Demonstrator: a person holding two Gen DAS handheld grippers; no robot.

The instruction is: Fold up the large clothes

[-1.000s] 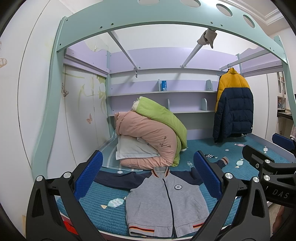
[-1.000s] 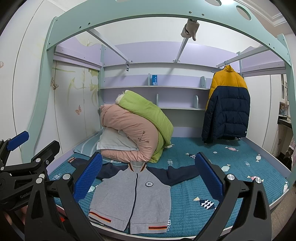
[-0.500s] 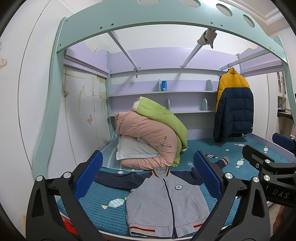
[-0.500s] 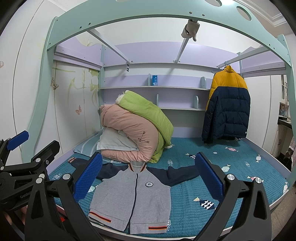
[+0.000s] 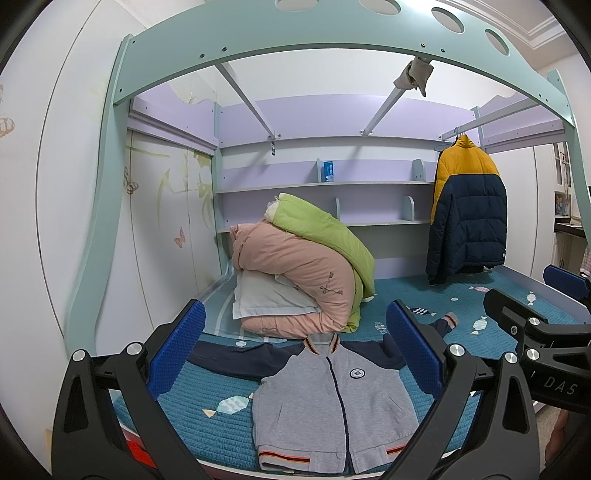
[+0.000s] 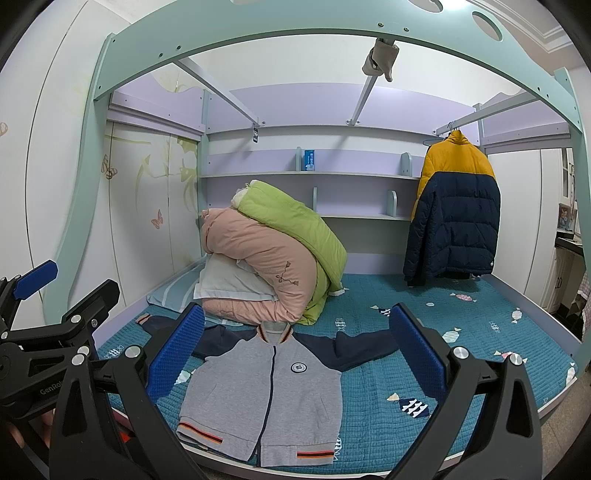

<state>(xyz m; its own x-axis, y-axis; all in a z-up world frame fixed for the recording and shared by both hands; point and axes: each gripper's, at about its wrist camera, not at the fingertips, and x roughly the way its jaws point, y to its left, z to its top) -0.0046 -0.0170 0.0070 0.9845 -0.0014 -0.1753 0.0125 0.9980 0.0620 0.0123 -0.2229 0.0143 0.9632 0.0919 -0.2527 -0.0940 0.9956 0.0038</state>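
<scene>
A grey zip jacket (image 5: pixel 332 402) with navy sleeves lies flat, front up, on the teal bed cover near the bed's front edge; it also shows in the right wrist view (image 6: pixel 266 398). Its sleeves are spread out to both sides. My left gripper (image 5: pixel 295 350) is open and empty, held in the air before the bed. My right gripper (image 6: pixel 295 350) is open and empty too, at about the same height. The right gripper shows at the right edge of the left wrist view (image 5: pixel 535 332); the left one at the left edge of the right wrist view (image 6: pixel 55 325).
Rolled pink and green quilts (image 6: pixel 273 258) on a pillow lie just behind the jacket's collar. A yellow and navy puffer coat (image 6: pixel 454 210) hangs at the back right. The teal bed frame (image 6: pixel 295 22) arches overhead, with wall shelves (image 6: pixel 310 177) behind.
Both grippers have drifted very slightly; the jacket and bedding have not moved. Both stay open.
</scene>
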